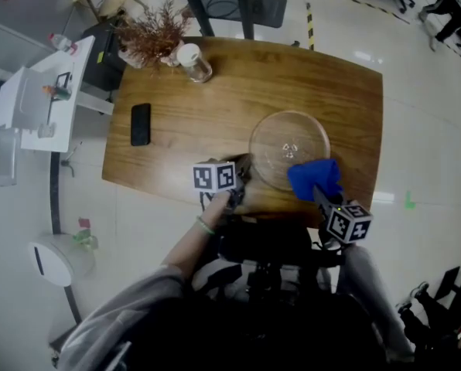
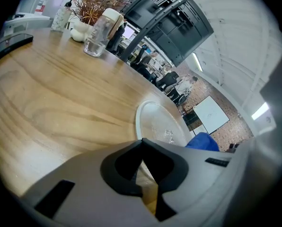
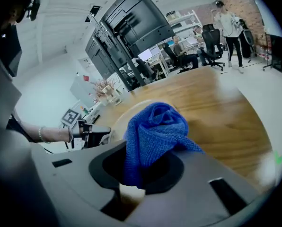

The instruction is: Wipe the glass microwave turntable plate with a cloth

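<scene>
surface: wooden tabletop (image 1: 238, 83) over a pale floor (image 1: 416, 130); office shelving and chairs show behind in both gripper views.
plate (image 1: 288, 149): clear glass, round, lying flat on the tabletop right of centre, close to the near edge.
cloth (image 1: 314, 178): blue and bunched into a wad, lying over the plate's near right rim.
right tool (image 3: 131, 176): jaws clamped on the cloth; the wad bulges out past the tips, toward the plate.
left tool (image 2: 142, 143): jaws closed tip to tip with nothing between them. The tips sit at the plate's near left rim; whether they touch it cannot be told.
spacing: the two tools flank the near side of the plate, left and right.
phone (image 1: 140, 124): black, flat, near the left edge, well apart from the plate.
far left corner: lidded jar (image 1: 193, 62) just beside a dried plant (image 1: 151, 37).
</scene>
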